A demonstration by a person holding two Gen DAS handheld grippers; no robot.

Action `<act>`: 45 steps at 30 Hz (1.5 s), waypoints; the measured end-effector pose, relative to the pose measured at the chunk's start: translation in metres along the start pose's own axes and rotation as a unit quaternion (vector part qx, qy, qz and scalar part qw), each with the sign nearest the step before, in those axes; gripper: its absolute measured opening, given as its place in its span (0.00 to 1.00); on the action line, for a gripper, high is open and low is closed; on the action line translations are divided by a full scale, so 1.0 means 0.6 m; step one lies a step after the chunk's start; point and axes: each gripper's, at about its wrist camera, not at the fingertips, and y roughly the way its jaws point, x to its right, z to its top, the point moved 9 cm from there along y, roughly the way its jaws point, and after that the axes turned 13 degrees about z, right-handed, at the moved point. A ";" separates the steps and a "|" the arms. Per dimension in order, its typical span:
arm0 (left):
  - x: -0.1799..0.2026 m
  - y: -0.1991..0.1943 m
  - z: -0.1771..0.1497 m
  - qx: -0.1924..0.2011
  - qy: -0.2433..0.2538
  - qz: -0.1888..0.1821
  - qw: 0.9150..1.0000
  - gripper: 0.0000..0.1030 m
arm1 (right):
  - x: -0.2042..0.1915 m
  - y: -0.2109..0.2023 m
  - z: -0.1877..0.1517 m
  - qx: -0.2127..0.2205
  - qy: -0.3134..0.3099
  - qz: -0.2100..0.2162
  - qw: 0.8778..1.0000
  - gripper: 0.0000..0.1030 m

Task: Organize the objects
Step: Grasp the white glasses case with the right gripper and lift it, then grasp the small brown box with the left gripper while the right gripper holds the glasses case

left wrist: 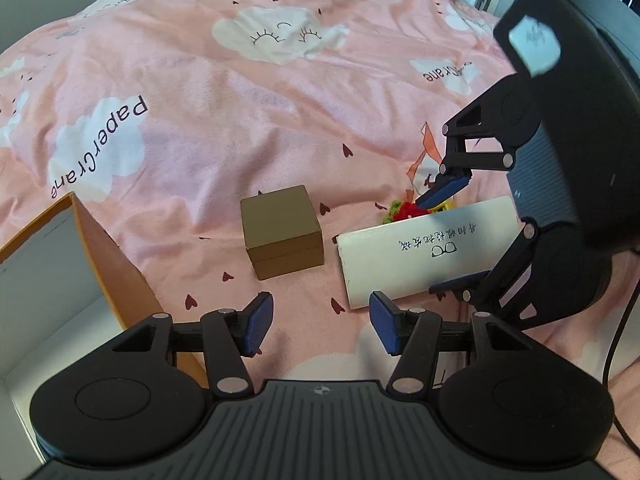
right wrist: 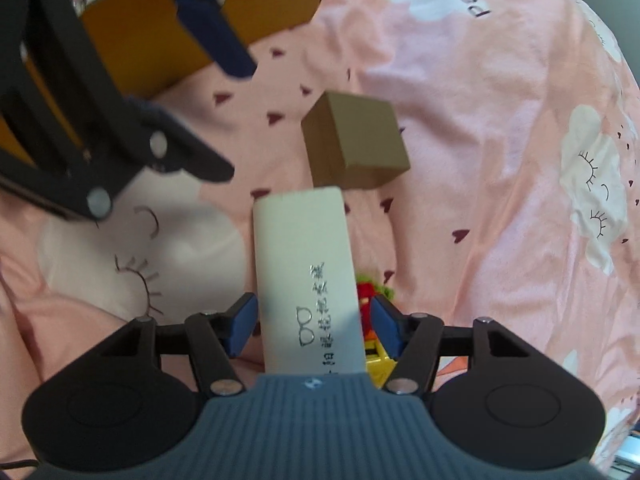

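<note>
The left gripper [left wrist: 321, 326] was held spread and empty above the pink quilt [left wrist: 224, 120]. The right gripper [right wrist: 311, 326] was spread around the white case [right wrist: 306, 276], its pads not yet closed on it. The case lay on the quilt just beside the brown box [left wrist: 282, 230]. A colourful toy [right wrist: 370, 320] lay beside the case. An orange bin [left wrist: 48, 280] stood nearby.
</note>
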 end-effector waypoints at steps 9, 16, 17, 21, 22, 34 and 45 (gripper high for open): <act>-0.015 0.011 0.021 -0.004 -0.053 -0.011 0.999 0.72 | 0.001 0.017 -0.012 -0.001 -0.001 -0.005 1.000 0.60; -0.026 0.033 0.050 0.001 -0.086 0.024 0.996 0.84 | 0.029 -0.053 -0.024 0.034 0.007 -0.040 0.999 0.60; -0.025 0.040 0.050 -0.008 -0.082 0.024 0.996 0.84 | 0.040 -0.061 -0.028 0.036 0.016 -0.047 0.998 0.60; -0.019 0.072 0.047 -0.031 -0.084 0.035 0.995 0.84 | 0.086 -0.061 -0.053 0.037 0.067 -0.064 0.995 0.60; -0.019 0.079 0.047 -0.032 -0.087 0.039 0.995 0.84 | 0.090 -0.057 -0.058 0.038 0.073 -0.060 0.995 0.60; -0.019 0.147 0.043 -0.066 -0.109 0.054 0.990 0.70 | 0.084 -0.029 -0.055 0.071 0.088 -0.023 0.993 0.60; -0.028 0.064 0.065 0.007 -0.117 0.035 0.992 0.65 | 0.075 -0.048 -0.059 0.070 0.081 -0.054 0.993 0.60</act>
